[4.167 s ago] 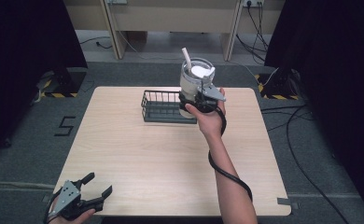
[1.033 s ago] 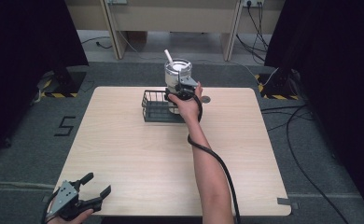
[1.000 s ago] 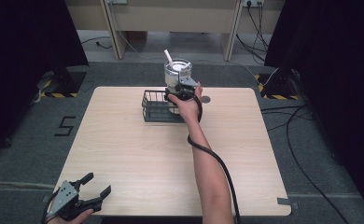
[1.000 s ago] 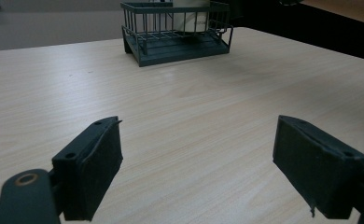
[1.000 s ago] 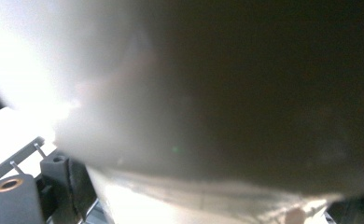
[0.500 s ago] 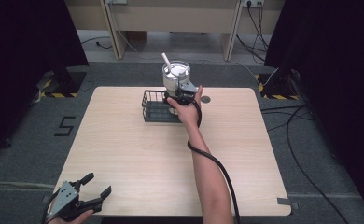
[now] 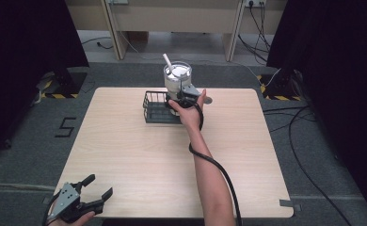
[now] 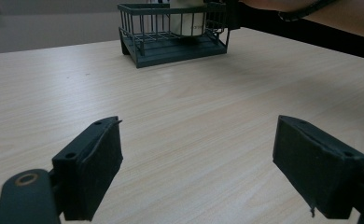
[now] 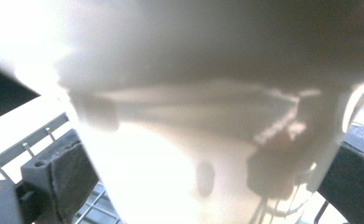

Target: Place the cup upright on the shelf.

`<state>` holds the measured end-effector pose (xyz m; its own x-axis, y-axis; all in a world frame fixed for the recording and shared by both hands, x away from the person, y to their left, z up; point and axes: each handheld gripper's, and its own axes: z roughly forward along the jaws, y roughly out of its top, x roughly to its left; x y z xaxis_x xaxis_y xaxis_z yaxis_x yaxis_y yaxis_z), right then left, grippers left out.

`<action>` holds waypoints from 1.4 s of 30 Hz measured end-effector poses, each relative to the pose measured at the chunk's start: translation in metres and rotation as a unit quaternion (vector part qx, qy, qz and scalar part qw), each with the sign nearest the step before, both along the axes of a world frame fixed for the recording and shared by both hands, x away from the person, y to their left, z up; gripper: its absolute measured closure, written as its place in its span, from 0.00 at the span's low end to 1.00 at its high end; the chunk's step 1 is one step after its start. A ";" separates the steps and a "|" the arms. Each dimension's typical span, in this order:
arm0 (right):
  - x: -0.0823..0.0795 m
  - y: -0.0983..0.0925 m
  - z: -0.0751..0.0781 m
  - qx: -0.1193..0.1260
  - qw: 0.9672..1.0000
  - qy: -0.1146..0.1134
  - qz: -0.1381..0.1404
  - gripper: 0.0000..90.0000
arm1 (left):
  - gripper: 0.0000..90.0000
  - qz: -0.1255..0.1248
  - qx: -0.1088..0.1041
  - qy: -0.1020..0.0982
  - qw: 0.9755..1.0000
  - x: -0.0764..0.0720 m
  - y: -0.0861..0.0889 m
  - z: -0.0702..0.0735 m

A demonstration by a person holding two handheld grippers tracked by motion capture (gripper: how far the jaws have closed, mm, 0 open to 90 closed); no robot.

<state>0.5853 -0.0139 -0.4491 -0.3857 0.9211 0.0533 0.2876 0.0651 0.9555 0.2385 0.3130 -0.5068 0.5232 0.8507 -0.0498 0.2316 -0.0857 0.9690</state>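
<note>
1. Currently the right gripper [image 7: 185, 95] is at the wire basket [image 7: 159, 107], at the basket's right end; jaws clamped on a clear plastic cup [image 7: 177, 78] with a white straw [image 7: 167, 61] sticking up from its top.
2. Cup sits at the right end of the basket, upright. From the high view it is hard to tell whether its base rests on the basket floor or hangs just above it.
3. Right gripper view: the pale cup wall [image 9: 203, 126] is pressed between the two black pads, basket wires [image 9: 26, 149] beside the left pad.
4. Left gripper view: cup bottom [image 8: 189, 23] visible through the basket's bars [image 8: 171, 28], inside the basket's right part.
5. Left gripper [image 7: 80, 201] is well apart from the basket, at the near left corner of the worktop [image 7: 125, 155]; jaws spread wide, nothing between them, bare wood under them.
6. Basket stands on the far middle of the worktop; the person's right forearm [image 7: 210, 179] reaches toward it, cable [image 7: 219, 169] trailing alongside.
</note>
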 end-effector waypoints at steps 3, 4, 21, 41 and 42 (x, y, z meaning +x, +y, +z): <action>-0.004 0.000 0.000 -0.004 1.000 -0.002 0.005 0.01 | 0.17 0.000 0.001 0.000 1.000 0.000 0.000 0.000; -0.005 0.000 0.000 -0.004 1.000 -0.002 0.004 0.01 | 0.17 0.000 0.001 0.000 1.000 0.000 0.000 0.000; -0.029 -0.013 0.003 -0.006 1.000 -0.013 0.008 0.00 | 0.17 0.000 0.003 -0.001 1.000 0.000 -0.001 0.000; -0.061 -0.033 0.004 0.006 1.000 -0.010 0.012 0.01 | 0.17 0.000 0.007 0.000 1.000 0.001 -0.002 -0.001; -0.064 -0.035 0.004 0.003 1.000 -0.009 0.013 0.01 | 0.17 -0.001 0.008 0.000 1.000 0.001 -0.003 0.000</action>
<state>0.5216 -0.0486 -0.4453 -0.4105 0.9104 0.0512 0.2685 0.0671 0.9609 0.2390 0.3104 -0.5073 0.5241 0.8509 -0.0355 0.2308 -0.1019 0.9676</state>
